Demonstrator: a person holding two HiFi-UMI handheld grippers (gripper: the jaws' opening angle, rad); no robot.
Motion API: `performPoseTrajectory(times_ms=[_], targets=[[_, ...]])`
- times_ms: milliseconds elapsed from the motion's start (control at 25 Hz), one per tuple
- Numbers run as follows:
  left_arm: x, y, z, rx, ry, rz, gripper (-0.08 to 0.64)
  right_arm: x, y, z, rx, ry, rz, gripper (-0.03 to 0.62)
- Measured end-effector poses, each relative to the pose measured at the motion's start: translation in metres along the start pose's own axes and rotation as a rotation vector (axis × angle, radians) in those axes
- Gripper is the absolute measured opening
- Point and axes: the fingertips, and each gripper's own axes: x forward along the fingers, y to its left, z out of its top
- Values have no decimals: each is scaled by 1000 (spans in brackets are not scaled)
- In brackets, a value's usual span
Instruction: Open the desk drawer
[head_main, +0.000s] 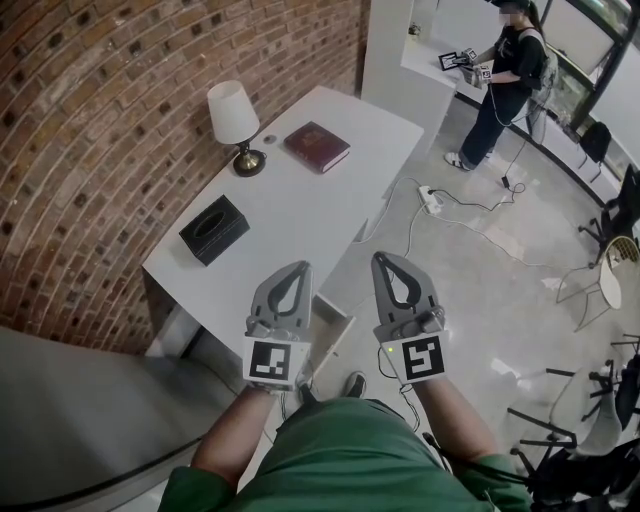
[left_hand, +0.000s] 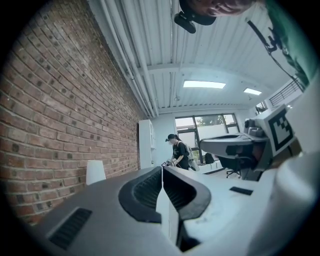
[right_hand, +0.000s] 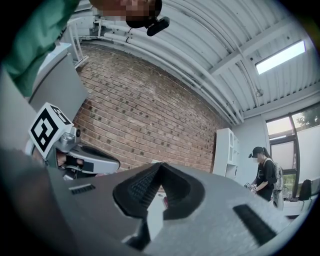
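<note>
A white desk (head_main: 300, 215) stands along the brick wall in the head view. At its near right side a white drawer (head_main: 335, 322) seems to stick out a little, partly hidden behind my grippers. My left gripper (head_main: 297, 266) and right gripper (head_main: 384, 257) are held side by side in front of me, near the desk's near end and apart from it. Both are shut with nothing between the jaws. The left gripper view shows its jaws closed together (left_hand: 161, 168), pointing level over the desk. The right gripper (right_hand: 160, 164) looks the same way.
On the desk are a white-shaded lamp (head_main: 232, 120), a dark red book (head_main: 317, 146) and a black tissue box (head_main: 213, 229). A power strip with cables (head_main: 430, 198) lies on the floor. A person (head_main: 500, 85) stands at a far counter. Chairs (head_main: 600, 285) are at the right.
</note>
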Motion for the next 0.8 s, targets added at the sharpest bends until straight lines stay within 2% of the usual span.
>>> performPoseTrajectory(times_ms=[800], targets=[[6, -4, -3, 0, 9, 5, 9, -1, -5, -6, 5, 6, 11, 0]])
